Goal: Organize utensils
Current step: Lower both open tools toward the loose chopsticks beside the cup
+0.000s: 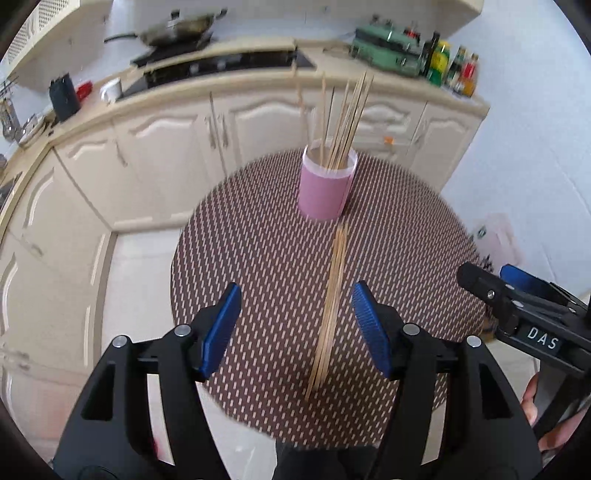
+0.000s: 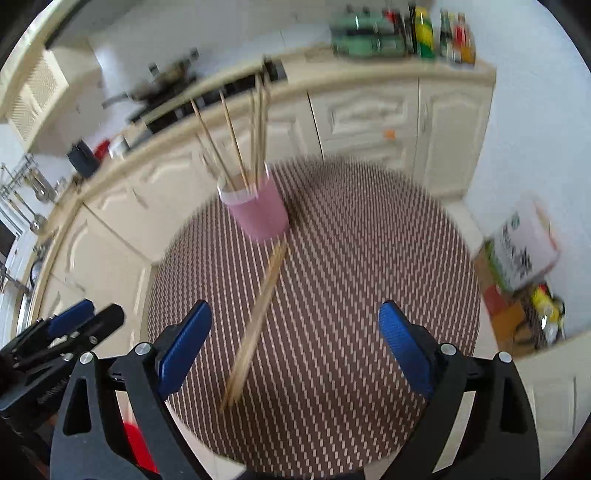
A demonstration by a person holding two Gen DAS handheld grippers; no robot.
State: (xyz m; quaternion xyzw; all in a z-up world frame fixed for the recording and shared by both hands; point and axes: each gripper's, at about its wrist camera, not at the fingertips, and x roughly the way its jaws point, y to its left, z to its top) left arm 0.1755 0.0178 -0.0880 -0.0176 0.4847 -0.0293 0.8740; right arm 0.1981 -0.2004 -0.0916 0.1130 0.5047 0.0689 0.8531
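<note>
A pink cup point(image 1: 325, 184) stands at the far side of a round woven table point(image 1: 258, 258) and holds several bamboo skewers point(image 1: 343, 118). A bundle of loose skewers point(image 1: 330, 306) lies flat on the table in front of the cup. My left gripper point(image 1: 295, 310) is open and empty above the table, its jaws on either side of the bundle. My right gripper point(image 2: 295, 332) is open and empty, with the bundle point(image 2: 258, 321) nearer its left finger. The cup point(image 2: 258, 210) and its skewers point(image 2: 240, 140) also show in the right wrist view. The right gripper also shows in the left wrist view point(image 1: 491, 280).
Cream kitchen cabinets point(image 1: 166, 147) and a countertop with a stove point(image 1: 221, 64), a pan point(image 1: 177, 27), a green appliance point(image 1: 388, 48) and bottles point(image 1: 454, 66) curve behind the table. Boxes and bags point(image 2: 524, 266) sit on the floor at the right.
</note>
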